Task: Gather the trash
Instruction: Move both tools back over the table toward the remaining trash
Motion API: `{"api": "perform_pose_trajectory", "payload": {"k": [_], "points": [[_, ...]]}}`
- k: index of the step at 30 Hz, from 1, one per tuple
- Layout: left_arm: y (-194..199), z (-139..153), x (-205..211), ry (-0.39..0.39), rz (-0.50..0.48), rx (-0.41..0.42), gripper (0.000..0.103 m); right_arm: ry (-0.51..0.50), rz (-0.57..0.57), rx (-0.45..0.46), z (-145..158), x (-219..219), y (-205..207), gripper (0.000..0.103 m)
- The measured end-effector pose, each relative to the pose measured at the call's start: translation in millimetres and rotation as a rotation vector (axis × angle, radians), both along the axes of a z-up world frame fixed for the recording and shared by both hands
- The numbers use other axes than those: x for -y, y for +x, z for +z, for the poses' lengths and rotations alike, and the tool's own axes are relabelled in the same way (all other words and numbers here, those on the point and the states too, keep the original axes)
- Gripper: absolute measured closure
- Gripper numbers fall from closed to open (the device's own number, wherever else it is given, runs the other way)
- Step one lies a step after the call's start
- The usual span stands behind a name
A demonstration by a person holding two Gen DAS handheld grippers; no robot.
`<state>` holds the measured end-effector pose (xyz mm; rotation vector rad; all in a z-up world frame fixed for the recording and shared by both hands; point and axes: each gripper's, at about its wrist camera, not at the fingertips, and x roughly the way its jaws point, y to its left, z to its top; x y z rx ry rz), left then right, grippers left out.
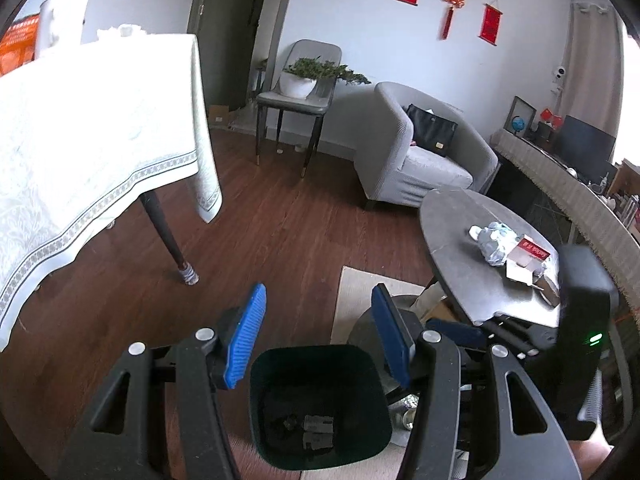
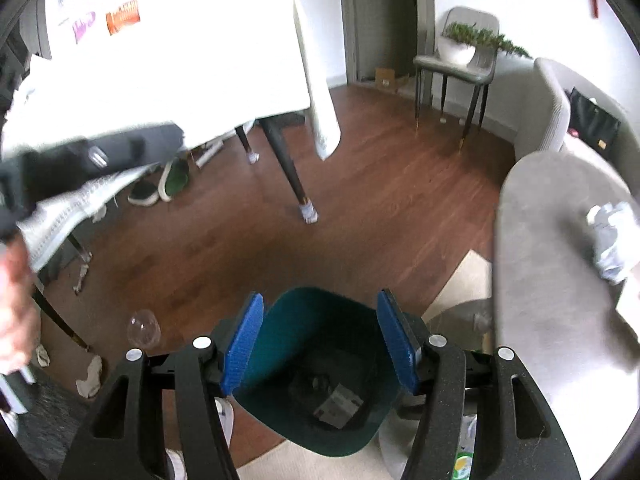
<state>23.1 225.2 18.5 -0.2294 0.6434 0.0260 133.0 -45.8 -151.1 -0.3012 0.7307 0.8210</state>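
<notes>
Directly below both grippers we find the dark green trash bin (image 1: 320, 404) standing on the floor at the rug's (image 1: 356, 292) edge, with a few scraps of paper at its bottom. Our left gripper (image 1: 320, 332) hangs over it with fingers spread and holding nothing; our right gripper (image 2: 320, 340) likewise, blue pads apart. Crumpled paper (image 1: 496, 240) and a small red-and-white carton (image 1: 528, 256) lie on the grey round table (image 1: 460, 264) beside the bin.

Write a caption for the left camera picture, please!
Open left gripper above the green trash bin, with crumpled paper waiting on the round grey table.
</notes>
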Motion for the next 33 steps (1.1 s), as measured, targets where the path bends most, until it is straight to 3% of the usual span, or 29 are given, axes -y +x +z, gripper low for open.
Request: {"api": "perform_pose_trajectory", "payload": {"k": [13,19,25,33], "points": [[21.8,3.4,71.2,0.032,-0.089,0.04,0.039,0.065,-0.128,0.071,29.6,84.8,16.3,0.039],[36.6,-1.5,101.5,0.049,-0.126,0.034,0.034,0.102,-0.212,0.092,39.5,120.8,27.2,0.031],[56.4,-9.5,119.4,0.057,-0.146,0.025,0.03,0.125,-0.34,0.119,45.8,150.8,46.5,0.023],[80.2,-12.9,128.0,0.043,-0.159,0.026,0.026,0.137,-0.507,0.095,40.2,170.4,77.6,0.022]]}}
